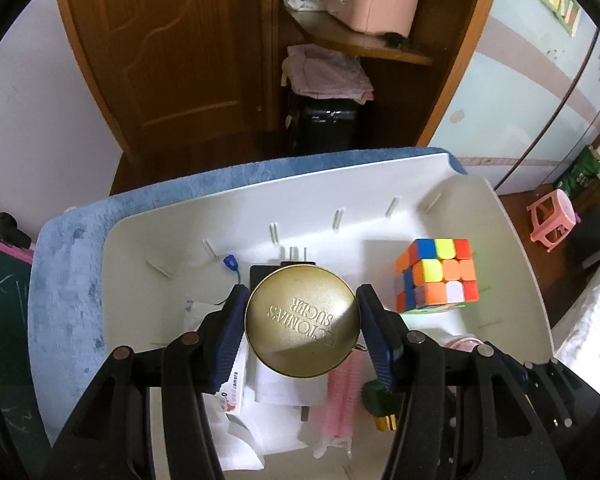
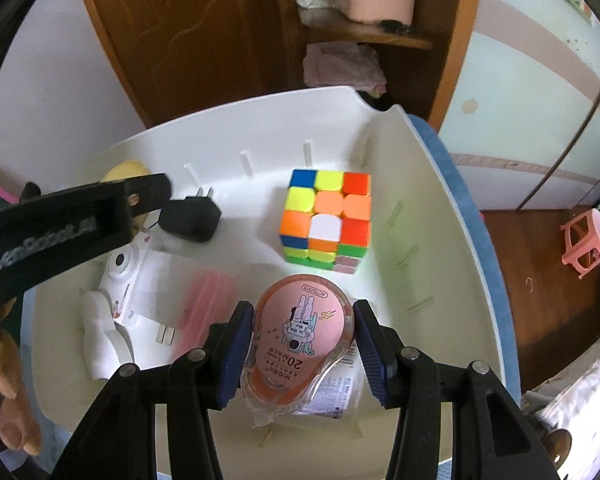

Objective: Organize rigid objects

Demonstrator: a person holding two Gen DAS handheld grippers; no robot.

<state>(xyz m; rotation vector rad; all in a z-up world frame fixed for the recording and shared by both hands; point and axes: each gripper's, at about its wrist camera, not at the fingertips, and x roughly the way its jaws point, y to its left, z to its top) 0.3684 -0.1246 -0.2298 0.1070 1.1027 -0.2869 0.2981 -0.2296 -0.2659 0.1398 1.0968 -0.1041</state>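
My left gripper is clamped on the round gold tin and my right gripper on the pink correction-tape dispenser, both held just over the white bin. I judge this the placing step. Next, each needs a bare patch of floor, clear of the puzzle cube and the black charger, before I let go.

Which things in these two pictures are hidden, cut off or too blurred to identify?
- Left wrist view: the gold tin in the left gripper covers most of the black plug adapter and the white papers.
- Left wrist view: a green and gold object sits half behind the right finger; unidentifiable.
- Right wrist view: the pink strip is motion-blurred.
- Right wrist view: the pink correction tape in the right gripper hides the label beneath.
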